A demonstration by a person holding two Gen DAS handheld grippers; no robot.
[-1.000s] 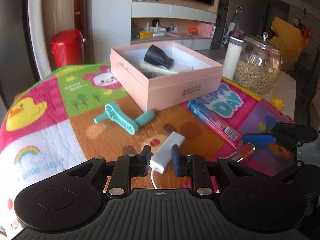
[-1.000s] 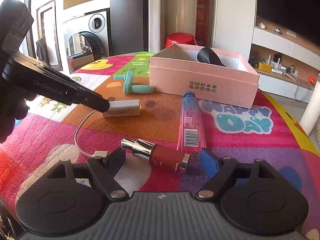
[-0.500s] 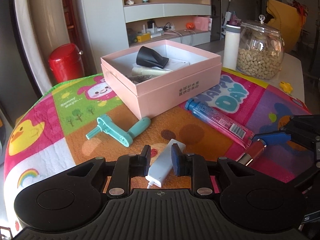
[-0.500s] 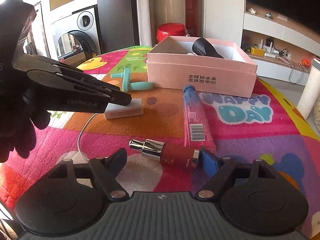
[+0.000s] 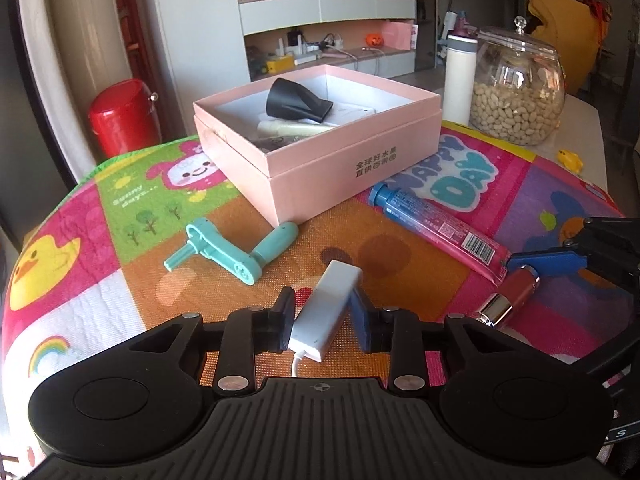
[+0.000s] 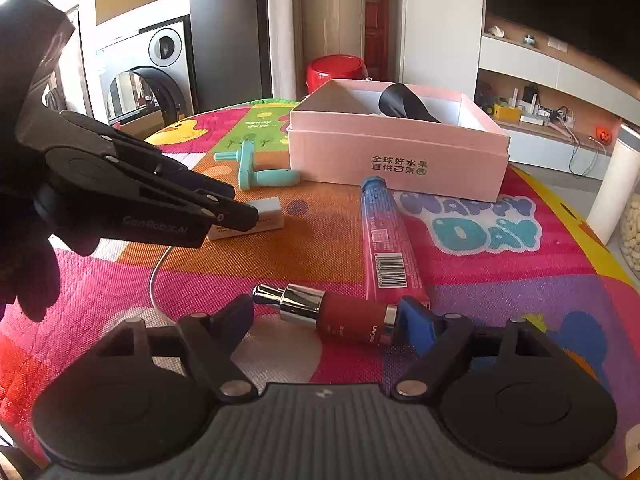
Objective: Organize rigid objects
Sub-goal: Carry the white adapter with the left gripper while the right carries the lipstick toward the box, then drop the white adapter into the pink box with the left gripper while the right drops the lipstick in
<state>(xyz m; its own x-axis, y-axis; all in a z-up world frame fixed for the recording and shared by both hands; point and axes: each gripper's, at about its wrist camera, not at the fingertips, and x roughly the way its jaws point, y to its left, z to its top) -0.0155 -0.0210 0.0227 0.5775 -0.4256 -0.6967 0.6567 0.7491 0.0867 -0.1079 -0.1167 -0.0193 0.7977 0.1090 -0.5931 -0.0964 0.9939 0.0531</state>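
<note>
while the left tongs (image 5: 322,315) have just been opening, a slim white adapter (image 5: 325,317) loose between them, cord trailing.

The white adapter's (image 5: 325,312) cable ran out of sight under the left gripper's (image 5: 323,320) body. The pink box's (image 6: 396,152) near wall hid most of its contents.

Loose items beside a pink box on a bright patterned cloth

The open pink box (image 5: 352,168) holds a black nozzle (image 5: 296,100) and a cream tube (image 5: 292,128). In front lie a teal crank handle (image 5: 232,250), a white adapter (image 5: 326,312) with its cable, a pink tube (image 6: 386,240) and a red bottle (image 6: 340,314), all flat.
</note>
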